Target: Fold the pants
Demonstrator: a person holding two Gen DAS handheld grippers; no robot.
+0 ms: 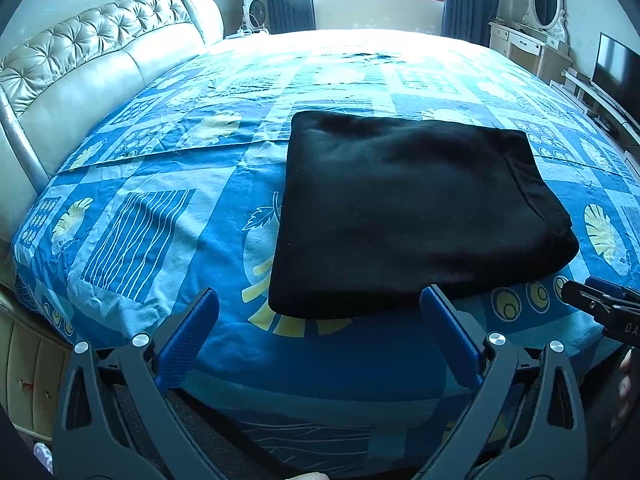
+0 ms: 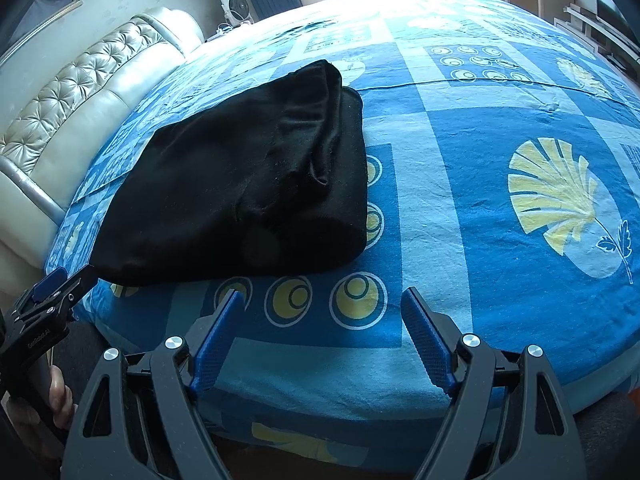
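While the black pants (image 1: 416, 216) are lying folded into a compact rectangle near the front edge of the bed (image 1: 168, 216), both tools are hovering just short of them with nothing between the fingers. The left tool (image 1: 320, 320) is standing wide open before the bundle's near edge, and the right tool (image 2: 322, 320) is likewise gaping over bare bedspread beside the pants' right edge. That clearance suggests the folding is essentially done, with the tools standing off so that the stacked layers are not being disturbed.
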